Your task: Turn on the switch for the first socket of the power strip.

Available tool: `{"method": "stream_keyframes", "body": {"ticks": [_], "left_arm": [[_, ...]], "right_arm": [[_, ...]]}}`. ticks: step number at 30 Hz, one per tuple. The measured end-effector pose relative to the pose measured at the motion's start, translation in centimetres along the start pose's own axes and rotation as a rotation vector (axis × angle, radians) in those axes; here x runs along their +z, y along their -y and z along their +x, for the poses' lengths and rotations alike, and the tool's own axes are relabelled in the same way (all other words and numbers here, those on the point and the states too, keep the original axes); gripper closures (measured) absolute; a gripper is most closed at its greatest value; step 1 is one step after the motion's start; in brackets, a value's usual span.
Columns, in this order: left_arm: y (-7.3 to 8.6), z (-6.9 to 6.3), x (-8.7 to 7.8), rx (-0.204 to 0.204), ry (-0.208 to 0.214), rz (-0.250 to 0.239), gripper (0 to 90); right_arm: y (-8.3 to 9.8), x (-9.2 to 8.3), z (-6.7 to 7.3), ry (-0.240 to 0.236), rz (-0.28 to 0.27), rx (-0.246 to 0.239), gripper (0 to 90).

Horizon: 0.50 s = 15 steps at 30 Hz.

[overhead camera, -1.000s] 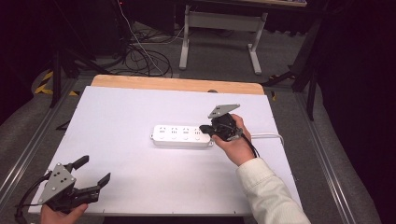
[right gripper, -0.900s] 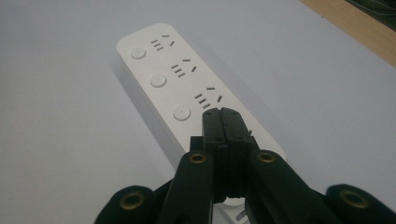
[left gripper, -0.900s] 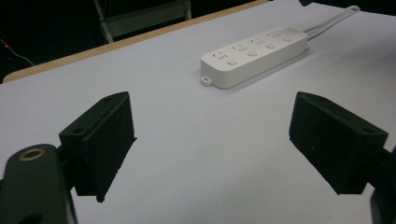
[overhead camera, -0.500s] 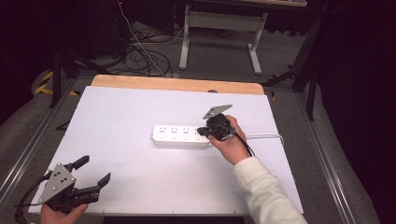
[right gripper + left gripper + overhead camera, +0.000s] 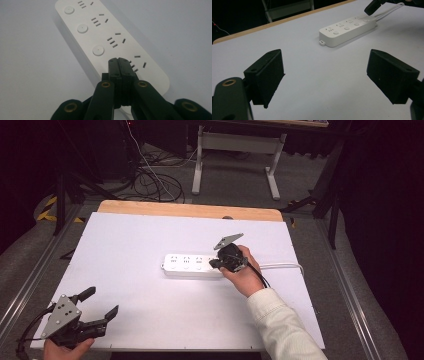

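Closed right gripper (image 5: 119,61) over power strip's (image 5: 192,265) last switch, near table's (image 5: 125,235) right edge.
Risk: off-centre press skids the strip; left gripper (image 5: 97,302) idles spread.

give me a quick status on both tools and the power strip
Right tool shut, tip at power strip's cable-end button. Left tool open, idle at near corner. Nothing in the way.

I think I'm in a lab: a white table (image 5: 125,245), tangled cables (image 5: 150,180) on grey carpet (image 5: 235,180).
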<state>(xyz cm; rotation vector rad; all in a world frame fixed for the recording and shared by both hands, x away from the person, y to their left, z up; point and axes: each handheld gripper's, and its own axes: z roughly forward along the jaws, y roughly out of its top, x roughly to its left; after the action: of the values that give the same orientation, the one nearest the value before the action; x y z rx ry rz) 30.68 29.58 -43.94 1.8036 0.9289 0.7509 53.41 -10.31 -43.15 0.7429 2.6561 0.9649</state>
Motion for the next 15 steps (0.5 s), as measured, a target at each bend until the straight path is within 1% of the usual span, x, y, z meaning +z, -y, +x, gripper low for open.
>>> {"method": "stream_keyframes", "body": {"ticks": [7,8,10,12,15], "left_arm": [[0.0,0.0,0.0,-0.001,0.001,0.001,14.8],[0.0,0.0,0.0,-0.005,0.002,0.001,14.8],[0.0,0.0,0.0,-0.005,0.002,0.0,14.8],[0.0,0.0,0.0,0.0,0.001,0.001,14.8],[0.0,0.0,0.0,-0.005,0.002,0.0,14.8]], "right_arm": [[0.1,0.7,-0.1,-0.002,0.02,0.002,90.0],[0.1,0.8,-0.1,-0.008,0.022,-0.002,90.0],[0.1,0.9,0.0,-0.003,0.022,0.007,90.0],[0.1,1.0,0.0,-0.006,0.028,0.0,90.0],[0.2,1.2,0.0,0.001,0.031,-0.001,90.0]]}}
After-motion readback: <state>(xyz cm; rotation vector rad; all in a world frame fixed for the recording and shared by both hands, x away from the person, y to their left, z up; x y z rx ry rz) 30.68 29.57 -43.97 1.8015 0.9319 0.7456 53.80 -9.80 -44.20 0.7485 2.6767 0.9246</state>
